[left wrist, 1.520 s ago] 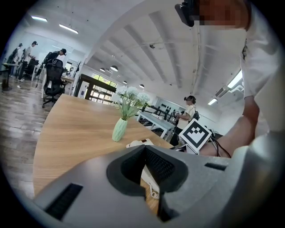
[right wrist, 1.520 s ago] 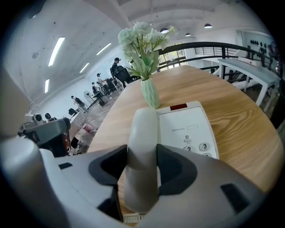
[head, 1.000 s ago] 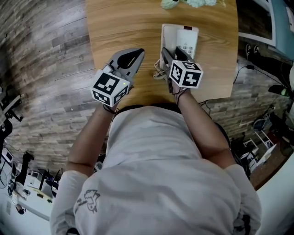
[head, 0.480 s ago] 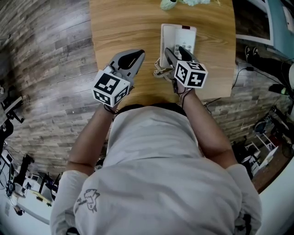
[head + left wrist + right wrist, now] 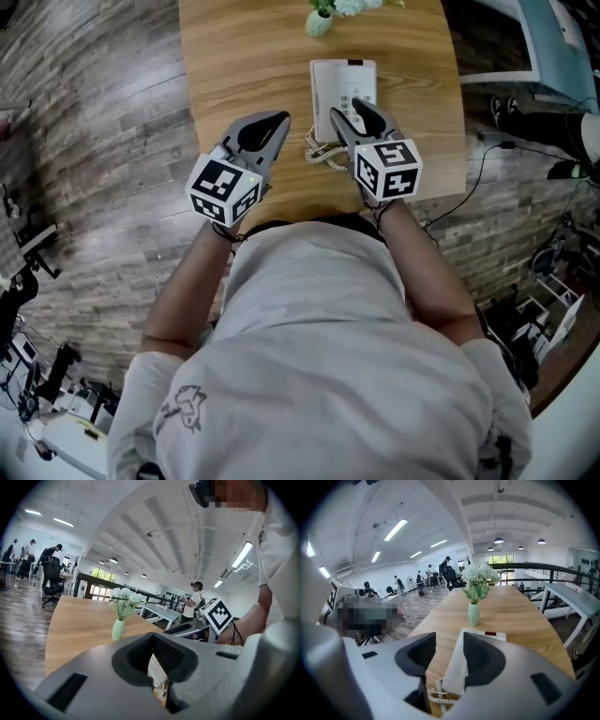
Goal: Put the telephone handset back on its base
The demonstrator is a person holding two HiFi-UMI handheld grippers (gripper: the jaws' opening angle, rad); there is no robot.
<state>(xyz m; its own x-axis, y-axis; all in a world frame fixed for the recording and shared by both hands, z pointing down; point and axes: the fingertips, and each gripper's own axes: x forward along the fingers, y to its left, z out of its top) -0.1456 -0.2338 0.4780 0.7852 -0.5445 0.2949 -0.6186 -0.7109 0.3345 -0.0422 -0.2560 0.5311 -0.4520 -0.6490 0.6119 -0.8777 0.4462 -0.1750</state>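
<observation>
Handset [image 5: 457, 667] appears seated along the left side of the base [image 5: 356, 77], which stands on the bench [image 5: 234, 56]. The coiled cord [image 5: 323, 152] trails at the base's near edge. Your right claw [image 5: 359, 105] hangs above the base. Its jaws are apart, though they have just been closing, and they grip nothing. Left claw [image 5: 279, 118], left of the base, is clenched and empty. The handset is judged light, rigid, smooth plastic. If you reseat it, grip mid-shaft across its width and mind cord drag.

White plastic telephone handset [image 5: 323, 94] lies flat along the left of its white rectangular base [image 5: 362, 80], far right on the wooden table [image 5: 244, 56], coiled cord [image 5: 323, 153] bunched near
</observation>
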